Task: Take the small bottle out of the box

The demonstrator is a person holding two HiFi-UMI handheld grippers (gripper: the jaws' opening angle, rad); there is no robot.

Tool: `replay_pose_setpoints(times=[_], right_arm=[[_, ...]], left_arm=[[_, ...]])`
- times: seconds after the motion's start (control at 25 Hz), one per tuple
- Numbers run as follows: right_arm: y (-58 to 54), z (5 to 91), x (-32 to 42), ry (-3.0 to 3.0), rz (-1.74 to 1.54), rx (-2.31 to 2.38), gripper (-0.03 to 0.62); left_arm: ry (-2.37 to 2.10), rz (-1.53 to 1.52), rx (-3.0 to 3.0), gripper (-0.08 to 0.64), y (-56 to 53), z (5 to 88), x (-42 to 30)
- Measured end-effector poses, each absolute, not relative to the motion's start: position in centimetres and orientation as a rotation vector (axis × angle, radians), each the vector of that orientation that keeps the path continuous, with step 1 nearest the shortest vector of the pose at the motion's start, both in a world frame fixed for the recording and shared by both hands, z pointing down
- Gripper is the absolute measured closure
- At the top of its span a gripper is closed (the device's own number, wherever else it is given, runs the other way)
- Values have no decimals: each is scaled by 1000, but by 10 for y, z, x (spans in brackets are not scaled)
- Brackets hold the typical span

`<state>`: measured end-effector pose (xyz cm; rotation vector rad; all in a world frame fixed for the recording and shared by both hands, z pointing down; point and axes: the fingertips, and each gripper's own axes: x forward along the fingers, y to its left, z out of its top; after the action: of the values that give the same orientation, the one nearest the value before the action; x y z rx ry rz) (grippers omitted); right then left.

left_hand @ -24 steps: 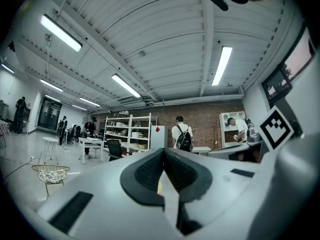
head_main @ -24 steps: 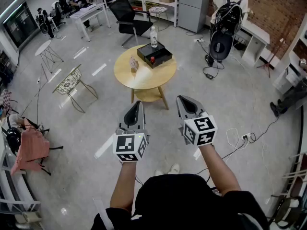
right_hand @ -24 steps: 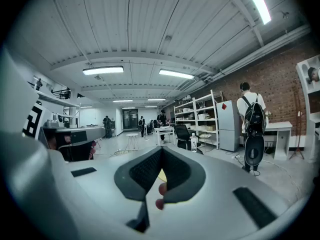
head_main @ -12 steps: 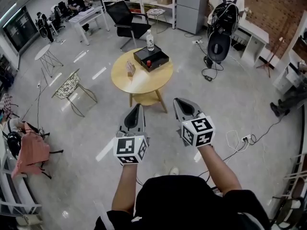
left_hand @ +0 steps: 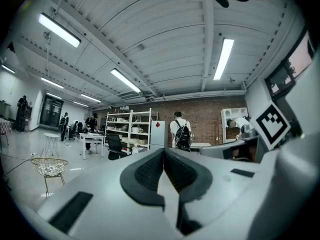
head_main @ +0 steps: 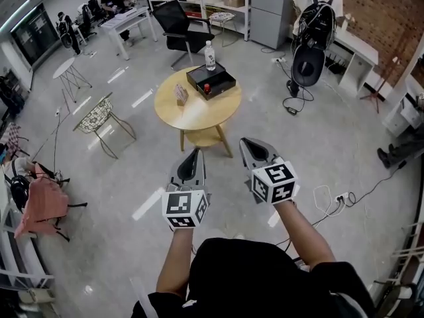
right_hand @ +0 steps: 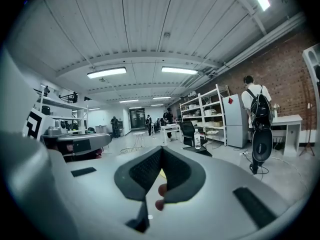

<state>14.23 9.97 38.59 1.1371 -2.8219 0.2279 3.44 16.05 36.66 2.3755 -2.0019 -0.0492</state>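
Since the earlier head view the left tool [head_main: 194,152] is sitting slightly lower and nearer its partner, while the round tabletop [head_main: 192,114] is staying well ahead across open floor. On the far part of that tabletop a black box [head_main: 222,79] is lying open. A clear water bottle [head_main: 211,54] is standing just behind it, and the small bottle [head_main: 207,87], red at the top, is resting inside the box. Both tools are hanging well short of the tabletop. The left one is showing its pads pressed together on nothing, and the right tool [head_main: 245,142] is likewise squeezed shut and empty. The step in hand is probably the approach. It would go best by closing in until the box is under the tools, spreading one tool's jaws before descending, and coming straight down so the box walls are not being knocked. Only the head view is looking into the box. The left gripper view is taking in only shelving [left_hand: 127,129] and the room, with no tabletop. The right gripper view is catching the water bottle [right_hand: 196,139] beyond its pads, plus a reddish speck low between them that is too blurred to identify.
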Motion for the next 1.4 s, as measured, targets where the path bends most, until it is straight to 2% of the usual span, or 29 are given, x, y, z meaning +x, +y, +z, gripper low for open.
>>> replay_pose_setpoints(times=[0.72, 1.4], right_arm=[[38, 393, 123, -2815, 230, 1122, 592], [-95, 398, 50, -2791, 300, 1122, 592]], left_arm=[[-1978, -80, 2364, 549, 98, 373, 18], [-1957, -49, 2334, 549, -33, 374, -58]])
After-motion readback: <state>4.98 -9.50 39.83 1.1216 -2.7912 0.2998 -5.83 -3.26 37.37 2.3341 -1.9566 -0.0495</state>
